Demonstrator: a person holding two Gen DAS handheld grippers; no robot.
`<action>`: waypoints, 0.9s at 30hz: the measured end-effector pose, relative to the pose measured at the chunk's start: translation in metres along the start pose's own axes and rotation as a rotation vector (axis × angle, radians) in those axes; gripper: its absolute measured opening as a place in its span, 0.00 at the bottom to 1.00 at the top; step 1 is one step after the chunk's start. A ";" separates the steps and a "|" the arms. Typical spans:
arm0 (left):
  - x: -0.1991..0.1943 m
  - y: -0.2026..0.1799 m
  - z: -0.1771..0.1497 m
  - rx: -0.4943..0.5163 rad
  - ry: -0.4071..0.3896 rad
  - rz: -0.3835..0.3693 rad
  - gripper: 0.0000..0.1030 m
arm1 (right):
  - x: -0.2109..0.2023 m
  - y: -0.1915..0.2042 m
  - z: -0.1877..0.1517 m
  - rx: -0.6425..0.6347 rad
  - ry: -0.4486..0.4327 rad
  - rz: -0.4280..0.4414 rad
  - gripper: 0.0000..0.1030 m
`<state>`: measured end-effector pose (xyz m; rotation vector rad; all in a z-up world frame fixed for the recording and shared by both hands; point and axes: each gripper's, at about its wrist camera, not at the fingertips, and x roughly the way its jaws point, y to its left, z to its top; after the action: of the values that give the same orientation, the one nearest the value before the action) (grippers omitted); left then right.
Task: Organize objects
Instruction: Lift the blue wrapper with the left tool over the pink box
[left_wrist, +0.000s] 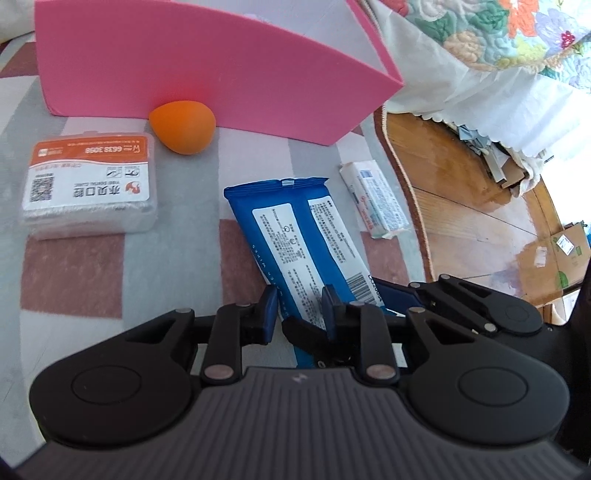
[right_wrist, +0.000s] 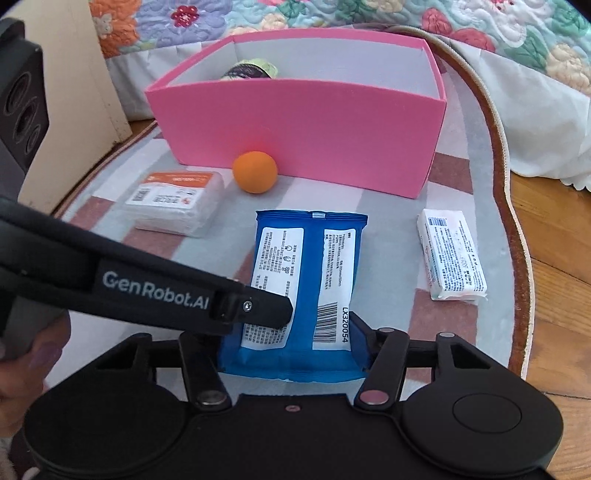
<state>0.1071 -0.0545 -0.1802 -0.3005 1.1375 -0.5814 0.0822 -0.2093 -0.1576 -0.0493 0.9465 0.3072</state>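
A blue wipes pack (left_wrist: 295, 236) (right_wrist: 310, 280) lies label up on the striped rug (left_wrist: 74, 277), in front of the open pink box (left_wrist: 221, 74) (right_wrist: 295, 129). My left gripper (left_wrist: 299, 308) is shut on the pack's near left edge; in the right wrist view it (right_wrist: 280, 308) reaches in from the left. My right gripper (right_wrist: 291, 336) straddles the pack's near end. Its right pad presses the pack's edge and its left pad is hidden behind the left gripper. One of its fingers (left_wrist: 397, 295) shows beside the barcode.
An orange egg-shaped ball (right_wrist: 255, 171) rests against the box front. A clear case with an orange label (right_wrist: 173, 199) lies left, a white packet (right_wrist: 452, 254) right. A jar-like item (right_wrist: 251, 70) is in the box. Wooden floor (right_wrist: 554, 258) borders the rug; a quilt (right_wrist: 480, 29) hangs behind.
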 end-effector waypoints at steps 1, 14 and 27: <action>-0.005 -0.001 -0.001 -0.003 -0.001 -0.004 0.23 | -0.005 0.001 0.000 -0.001 -0.001 0.009 0.61; -0.077 -0.012 -0.022 -0.037 -0.128 -0.128 0.23 | -0.075 0.007 0.008 -0.021 -0.076 0.108 0.61; -0.135 -0.044 0.011 0.002 -0.272 -0.103 0.23 | -0.123 0.011 0.046 -0.052 -0.241 0.139 0.61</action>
<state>0.0650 -0.0132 -0.0507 -0.4251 0.8625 -0.6115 0.0487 -0.2201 -0.0306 0.0055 0.7042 0.4558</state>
